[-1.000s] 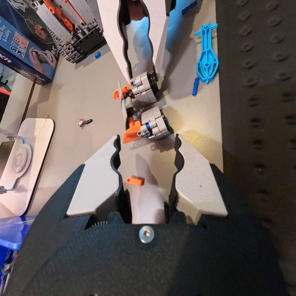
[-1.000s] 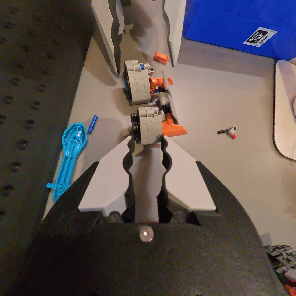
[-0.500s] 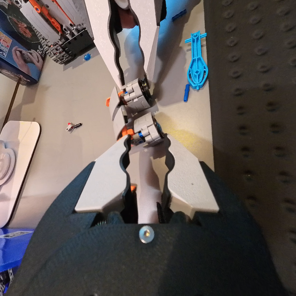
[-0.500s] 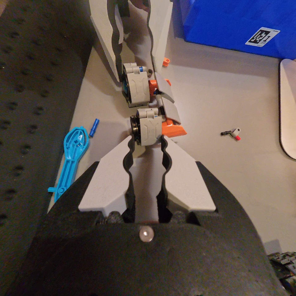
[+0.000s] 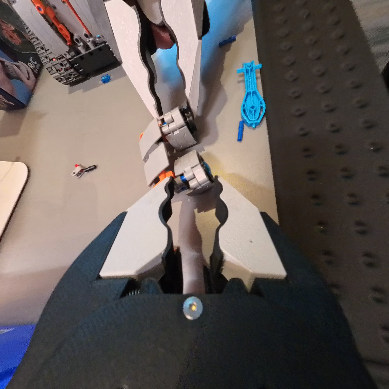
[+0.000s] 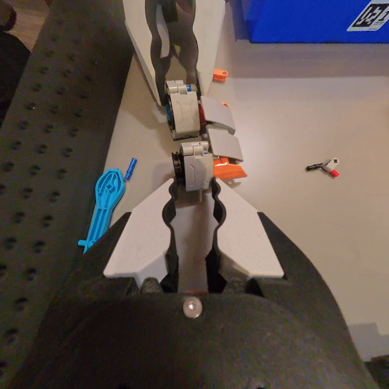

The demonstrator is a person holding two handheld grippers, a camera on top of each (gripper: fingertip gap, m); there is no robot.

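Observation:
A grey and orange brick-built assembly (image 5: 156, 160) with two grey wheel-like drums lies on the beige table (image 5: 63, 210). My left gripper (image 5: 193, 185) is shut on the nearer drum (image 5: 194, 171). My right gripper (image 5: 175, 113) comes from the far side and is shut on the other drum (image 5: 179, 131). In the right wrist view my right gripper (image 6: 193, 183) clamps its drum (image 6: 196, 168), with an orange wedge (image 6: 228, 170) beside it. My left gripper (image 6: 181, 94) clamps the far drum (image 6: 185, 113). Two grey curved panels (image 6: 223, 130) face up.
A dark perforated mat (image 5: 326, 147) runs along one side, with a light-blue plastic tool (image 5: 251, 101) and a small blue pin (image 5: 240, 130) at its edge. A small white, red and black piece (image 5: 83, 169), an orange connector (image 6: 220, 75), a tracked brick model (image 5: 69, 52) and a blue box (image 6: 315, 19) lie around. The gap from one gripper's tips to the other's is roughly 8 centimeters. The small blue pin (image 5: 240, 130) sits 5 centimeters or so from the ends of my right fingers. Seen from the right wrist view (image 6: 130, 168) as well.
My left gripper moved forward over the small orange connector and closed on the near drum. The assembly turned, so its grey curved panels now face up. My right gripper kept its hold.

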